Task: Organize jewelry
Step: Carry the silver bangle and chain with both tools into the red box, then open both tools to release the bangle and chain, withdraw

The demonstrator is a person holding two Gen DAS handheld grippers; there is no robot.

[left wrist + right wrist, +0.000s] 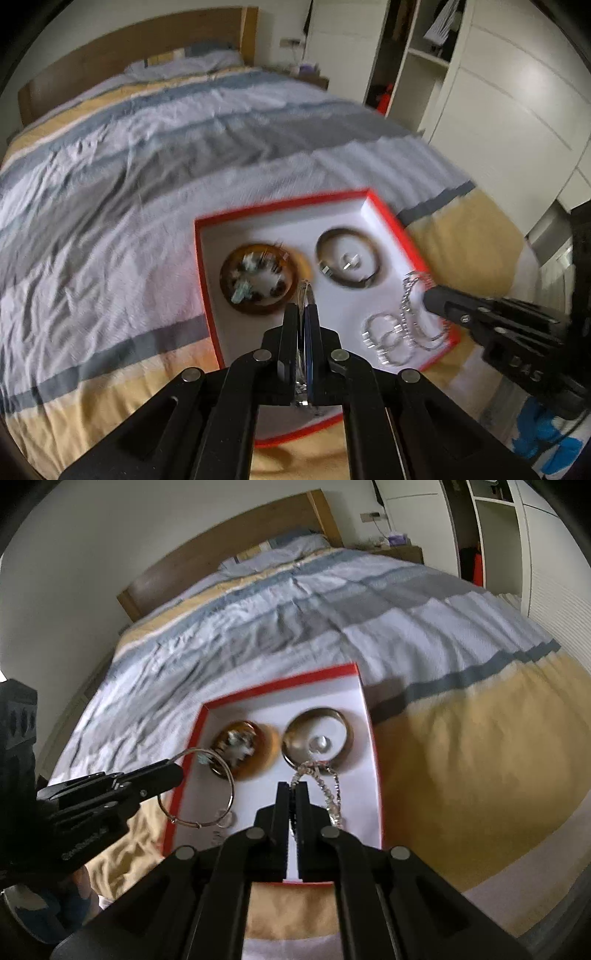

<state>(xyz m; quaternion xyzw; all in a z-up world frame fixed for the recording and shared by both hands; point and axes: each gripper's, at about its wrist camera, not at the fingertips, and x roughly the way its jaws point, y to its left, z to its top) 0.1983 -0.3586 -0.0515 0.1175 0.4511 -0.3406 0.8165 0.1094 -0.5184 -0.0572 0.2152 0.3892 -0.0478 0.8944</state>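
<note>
A red box (280, 207) (280, 682) with a white inside lies on the bed. It holds an amber bangle (258, 281) (255, 738) with beads inside it, and a dark metal bangle (347, 258) (317, 716) around a small ring (351, 261) (320, 744). Silver hoops (388, 338) lie by the box's near right corner. My left gripper (303, 306) (177, 770) is shut on a thin silver bangle (305, 291) (231, 790) over the box's left side. My right gripper (293, 785) (428, 297) is shut on a silver chain bracelet (325, 786) (410, 295) that dangles over the box's right side.
The bed's striped grey, white and yellow duvet (129, 177) (461, 738) surrounds the box. A wooden headboard (129, 48) stands at the far end, a white wardrobe (498, 92) at the right. Blue footwear (546, 435) shows at the bed's near edge.
</note>
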